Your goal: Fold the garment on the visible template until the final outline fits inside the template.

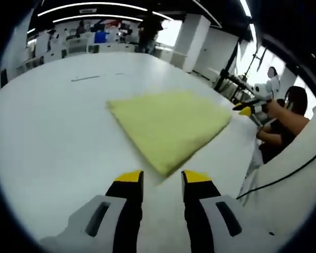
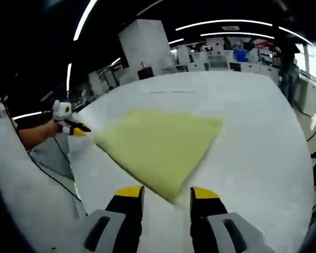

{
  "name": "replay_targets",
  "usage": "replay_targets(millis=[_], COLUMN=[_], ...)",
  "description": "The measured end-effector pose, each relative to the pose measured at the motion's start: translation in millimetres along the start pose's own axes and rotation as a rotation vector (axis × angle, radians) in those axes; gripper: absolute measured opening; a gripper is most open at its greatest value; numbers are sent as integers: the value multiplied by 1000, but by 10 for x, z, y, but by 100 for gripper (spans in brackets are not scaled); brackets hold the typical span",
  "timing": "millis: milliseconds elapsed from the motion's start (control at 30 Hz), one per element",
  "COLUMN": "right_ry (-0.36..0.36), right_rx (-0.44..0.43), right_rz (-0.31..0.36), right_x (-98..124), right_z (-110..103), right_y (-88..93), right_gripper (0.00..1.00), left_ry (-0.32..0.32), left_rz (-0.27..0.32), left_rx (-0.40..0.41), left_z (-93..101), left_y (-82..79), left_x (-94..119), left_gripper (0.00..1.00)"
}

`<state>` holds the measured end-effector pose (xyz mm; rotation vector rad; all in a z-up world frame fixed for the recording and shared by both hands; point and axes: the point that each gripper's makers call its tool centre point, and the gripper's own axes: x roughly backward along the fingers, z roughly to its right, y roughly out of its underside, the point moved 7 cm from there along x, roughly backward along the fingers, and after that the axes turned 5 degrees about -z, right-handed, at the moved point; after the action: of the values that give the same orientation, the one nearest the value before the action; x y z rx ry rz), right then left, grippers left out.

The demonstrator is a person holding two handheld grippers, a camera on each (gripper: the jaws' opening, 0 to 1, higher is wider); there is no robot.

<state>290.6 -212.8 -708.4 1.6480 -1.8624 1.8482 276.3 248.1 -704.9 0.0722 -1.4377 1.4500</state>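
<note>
A pale yellow garment lies flat on the white worktop, folded into a shape with straight edges and a sharp corner. In the left gripper view this near corner points toward the left tongs, which hang just before it with the yellow tips apart and nothing between them; they are released and do not touch the cloth. In the right gripper view the same garment shows again as a triangle, its nearest corner lying just ahead of the gap of the right tongs, which are also spread and grasp nothing. In the left gripper view the other tongs come in from the right, at the far edge of the cloth; I cannot tell if they touch it. In the right gripper view the other tongs appear at the left, close to the left corner of the garment, held by a hand with a bare forearm. A black cable runs over a white surface at the right side of the left gripper view. Behind the worktop a large room with white pillars and long ceiling lights is seen.
</note>
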Motion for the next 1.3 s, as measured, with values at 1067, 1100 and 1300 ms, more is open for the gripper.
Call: replay_targets(millis=[1067, 1100, 1300], right_ry=[22, 27, 37], right_rx=[78, 77, 67], right_rz=[5, 5, 24], right_x=[439, 456, 536], right_z=[-173, -170, -158], right_y=[-9, -6, -11], right_gripper=[55, 56, 62], left_ry=[27, 27, 29], left_rz=[44, 43, 42], left_rx=[-9, -8, 5], left_z=[426, 429, 418], left_y=[-109, -106, -93], left_x=[316, 316, 332], left_gripper=[56, 56, 57])
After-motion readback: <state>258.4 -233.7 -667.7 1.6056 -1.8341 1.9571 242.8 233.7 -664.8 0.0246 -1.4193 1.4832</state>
